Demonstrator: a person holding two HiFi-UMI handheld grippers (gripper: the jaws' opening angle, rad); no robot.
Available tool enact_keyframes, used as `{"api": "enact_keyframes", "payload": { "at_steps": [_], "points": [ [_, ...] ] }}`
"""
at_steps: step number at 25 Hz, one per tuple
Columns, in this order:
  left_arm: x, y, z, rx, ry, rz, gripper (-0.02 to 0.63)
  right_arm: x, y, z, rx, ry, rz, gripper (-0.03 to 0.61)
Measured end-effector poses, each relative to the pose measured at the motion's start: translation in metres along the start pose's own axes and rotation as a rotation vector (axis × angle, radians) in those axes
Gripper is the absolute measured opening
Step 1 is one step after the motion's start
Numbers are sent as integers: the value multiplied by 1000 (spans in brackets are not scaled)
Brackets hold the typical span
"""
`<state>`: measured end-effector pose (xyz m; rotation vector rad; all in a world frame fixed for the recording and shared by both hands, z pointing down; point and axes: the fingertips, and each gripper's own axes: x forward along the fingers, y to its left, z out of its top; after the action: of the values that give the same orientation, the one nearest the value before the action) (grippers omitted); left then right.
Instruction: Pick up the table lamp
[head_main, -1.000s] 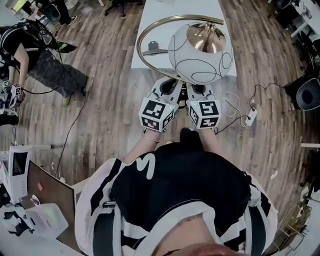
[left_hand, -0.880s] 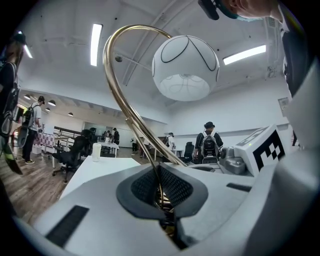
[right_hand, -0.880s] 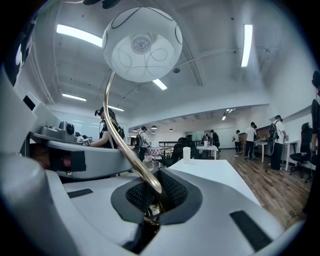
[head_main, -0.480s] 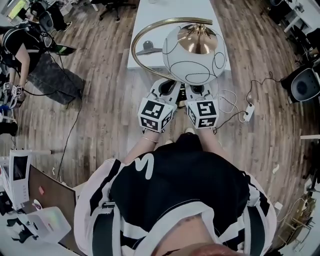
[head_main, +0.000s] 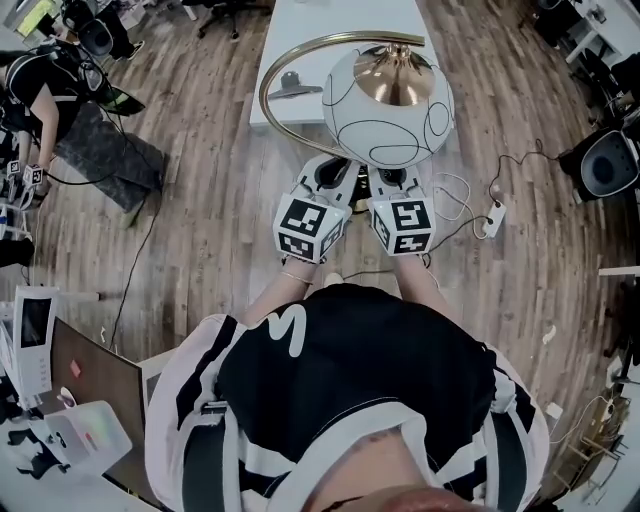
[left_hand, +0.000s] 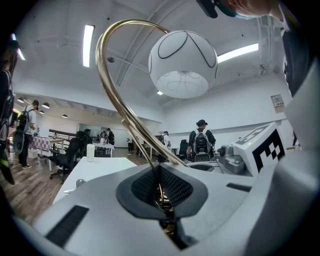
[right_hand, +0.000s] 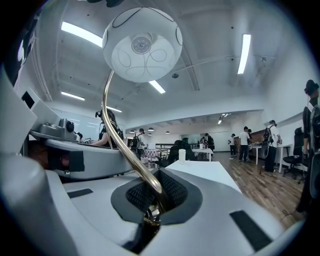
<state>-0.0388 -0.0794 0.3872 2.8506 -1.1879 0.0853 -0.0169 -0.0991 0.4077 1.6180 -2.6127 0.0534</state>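
Note:
The table lamp has a white globe shade (head_main: 388, 95) with thin black lines and a curved brass stem (head_main: 275, 75). In the head view I hold it in the air at the near end of the white table (head_main: 340, 30). My left gripper (head_main: 335, 180) and right gripper (head_main: 392, 182) sit side by side under the globe, which hides their tips. In the left gripper view the left gripper (left_hand: 162, 212) is shut on the foot of the brass stem (left_hand: 115, 95), with the globe (left_hand: 182, 62) above. In the right gripper view the right gripper (right_hand: 150, 210) is shut on the same stem (right_hand: 112, 130) below the globe (right_hand: 142, 45).
A grey object (head_main: 290, 85) lies on the table. A power strip with cables (head_main: 490, 220) lies on the wood floor at the right, near an office chair (head_main: 610, 170). A person (head_main: 60, 100) stands at the far left. A desk with a monitor (head_main: 90, 390) is at the lower left.
Both grippers and the lamp have drifted back from the table's near end, so the table sits a little farther off. Both grips look unchanged.

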Motion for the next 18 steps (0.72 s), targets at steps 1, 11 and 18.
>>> {"api": "enact_keyframes", "payload": {
  "at_steps": [1, 11, 18],
  "points": [
    [-2, -4, 1, 3, 2, 4, 2, -5, 1, 0, 7, -1, 6, 17],
    [-28, -92, -3, -27, 1, 42, 2, -93, -3, -7, 5, 36, 52, 17],
    [-51, -141, -3, -36, -6, 77, 2, -146, 3, -7, -3, 44, 100, 17]
  ]
}}
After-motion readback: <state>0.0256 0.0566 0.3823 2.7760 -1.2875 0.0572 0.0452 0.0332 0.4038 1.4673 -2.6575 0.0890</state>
